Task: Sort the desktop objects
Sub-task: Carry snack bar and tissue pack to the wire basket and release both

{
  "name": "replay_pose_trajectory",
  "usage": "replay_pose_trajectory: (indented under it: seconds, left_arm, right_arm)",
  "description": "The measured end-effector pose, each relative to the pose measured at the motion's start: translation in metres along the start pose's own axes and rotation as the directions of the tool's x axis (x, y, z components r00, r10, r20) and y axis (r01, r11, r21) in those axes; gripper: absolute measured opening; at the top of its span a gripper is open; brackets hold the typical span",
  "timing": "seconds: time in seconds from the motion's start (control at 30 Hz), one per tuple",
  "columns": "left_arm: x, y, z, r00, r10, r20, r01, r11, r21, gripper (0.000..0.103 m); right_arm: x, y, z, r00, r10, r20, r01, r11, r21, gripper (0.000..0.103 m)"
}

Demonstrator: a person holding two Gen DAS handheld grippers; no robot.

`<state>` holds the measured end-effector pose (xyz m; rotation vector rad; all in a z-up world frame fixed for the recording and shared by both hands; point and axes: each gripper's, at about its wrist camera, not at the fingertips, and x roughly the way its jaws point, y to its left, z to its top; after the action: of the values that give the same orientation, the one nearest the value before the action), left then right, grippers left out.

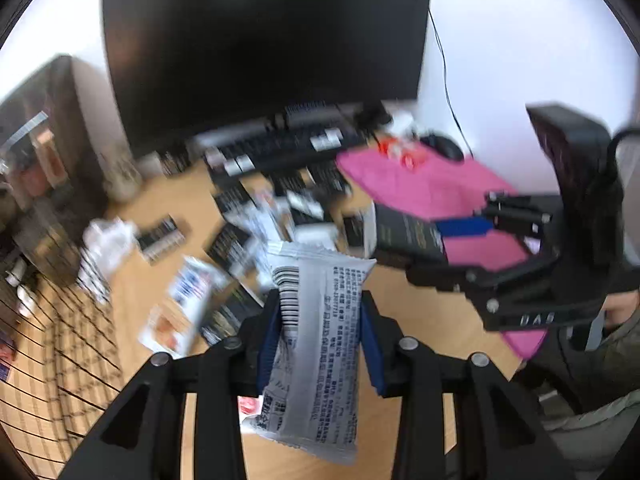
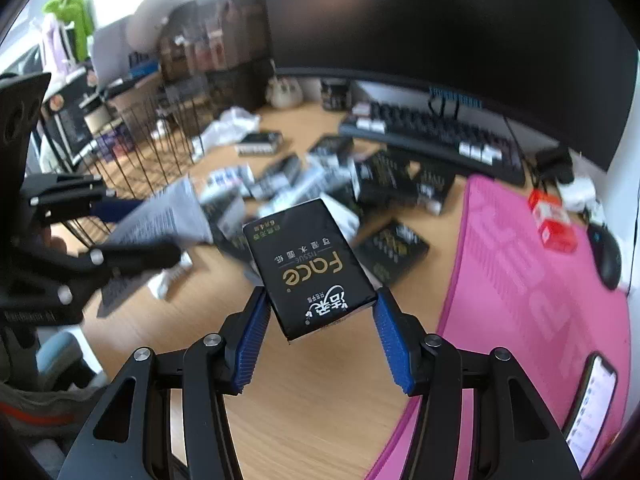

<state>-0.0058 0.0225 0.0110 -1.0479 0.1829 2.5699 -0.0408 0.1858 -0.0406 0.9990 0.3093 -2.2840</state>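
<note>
My left gripper (image 1: 320, 312) has its blue fingers (image 1: 267, 344) clamped on a silver snack wrapper (image 1: 320, 344), one pad on each long edge, with the barcode and small print facing my camera. The wrapper stands up between the fingers and is clear of the bench (image 1: 132, 280), its top end above the fingertips and its lower end hanging down between the gripper's arms.

My right gripper (image 2: 320, 308) is clamped on a black tissue pack (image 2: 310, 268) with gold "Face" lettering. The fingers (image 2: 250, 340) press the near corners of the pack, and the rest of it tilts up and away from me, off the bench. In the left view I see the same pack held out over the edge of the pink mat (image 1: 420, 184), to the right of my wrapper.

Below and beyond both held things lies a loose pile of packets (image 2: 320, 176), black ones and white ones mixed, spread over the wooden bench in front of the keyboard (image 2: 436, 136). A dark monitor (image 2: 460, 40) stands behind the keyboard. To the left of the pile is a black wire basket (image 2: 132, 148) with a crumpled white bag (image 2: 232, 124) just beside it. On the pink mat I make out a small red box (image 2: 552, 220), a black mouse (image 2: 608, 256) near the far right edge, and a phone (image 2: 592, 404) with its screen lit at the near right. The left view is blurred, so I cannot read the packets in the pile.
</note>
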Motion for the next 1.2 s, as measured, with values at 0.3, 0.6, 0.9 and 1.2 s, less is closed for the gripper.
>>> replay_pose_trajectory:
  seconds: [0.3, 0.6, 0.9, 1.2]
  left_arm:
    - [-0.072, 0.070, 0.011, 0.977, 0.158, 0.143, -0.138, 0.980, -0.142, 0.041]
    - [-0.120, 0.173, -0.034, 0.907, 0.413, 0.076, -0.356, 0.852, -0.384, 0.041]
    - [-0.128, 0.225, -0.066, 0.893, 0.450, 0.023, -0.387, 0.792, -0.472, 0.041]
    - [-0.125, 0.237, -0.067, 0.891, 0.454, 0.023, -0.379, 0.770, -0.513, 0.057]
  right_arm:
    - [-0.012, 0.068, 0.065, 0.988, 0.122, 0.090, -0.109, 0.985, -0.135, 0.053]
    - [0.021, 0.189, 0.133, 0.947, 0.312, 0.075, -0.278, 0.914, -0.296, 0.053]
    - [0.070, 0.266, 0.168, 0.930, 0.368, -0.014, -0.347, 0.863, -0.367, 0.052]
    - [0.083, 0.274, 0.167, 0.934, 0.354, -0.048, -0.344, 0.854, -0.390, 0.059]
